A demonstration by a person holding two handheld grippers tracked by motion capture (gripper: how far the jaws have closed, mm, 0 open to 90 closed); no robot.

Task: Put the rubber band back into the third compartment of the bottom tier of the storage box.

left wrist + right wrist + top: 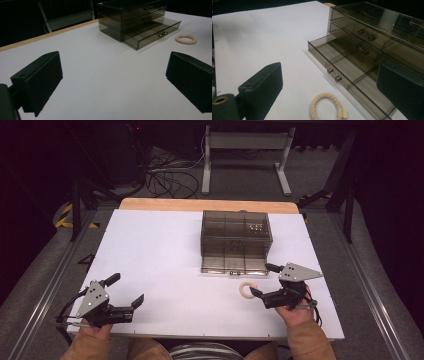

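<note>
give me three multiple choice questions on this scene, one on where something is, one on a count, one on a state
1. Where does the cream braided ring lie?
A. in the open drawer
B. on the white table top, in front of the smoky clear plastic drawer box
C. on top of the box

2. How many drawers does the box have?
A. three
B. one
C. five

3. In what state is the bottom drawer?
A. shut
B. lifted out
C. pulled open

Answers:
1 B: the ring rests on the table between the box and the right gripper.
2 A: the left gripper view shows three stacked drawer fronts.
3 C: the bottom drawer juts out past the two above, its compartments bare.
</note>
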